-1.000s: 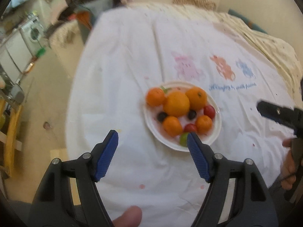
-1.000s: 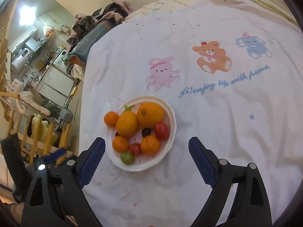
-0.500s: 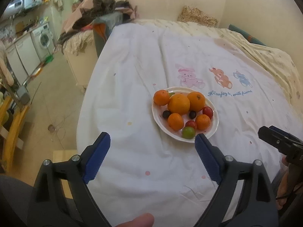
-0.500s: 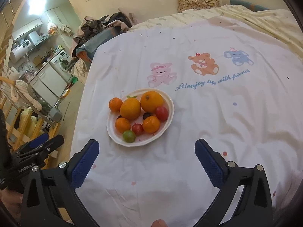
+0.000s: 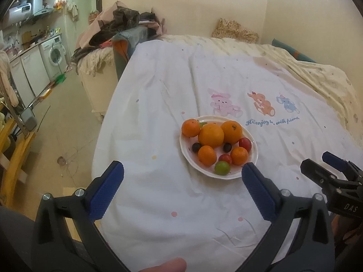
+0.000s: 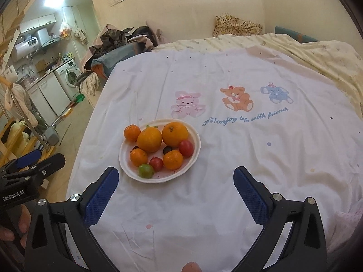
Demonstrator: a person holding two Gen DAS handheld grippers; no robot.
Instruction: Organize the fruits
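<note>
A white plate (image 5: 253, 158) sits on a white bedsheet (image 5: 158, 113), also in the right wrist view (image 6: 196, 145). It holds several oranges, such as a big one (image 5: 211, 135) (image 6: 149, 140), red tomatoes (image 5: 245, 144) (image 6: 186, 148), dark small fruits (image 5: 196, 146) and a green fruit (image 5: 222, 168) (image 6: 145, 170). My left gripper (image 5: 182, 189) is open and empty, just short of the plate. My right gripper (image 6: 175, 191) is open and empty, near the plate's front right.
The sheet has cartoon animal prints (image 6: 236, 97) beyond the plate. The bed's left edge drops to the floor (image 5: 56, 113). A chair piled with clothes (image 5: 120, 27) and a washing machine (image 5: 54, 56) stand at the far left. A cream blanket (image 6: 317, 52) lies at the far right.
Both grippers have pulled back and risen from the plate, so it looks smaller and farther. Both stay open and empty. The fruits have not moved.
</note>
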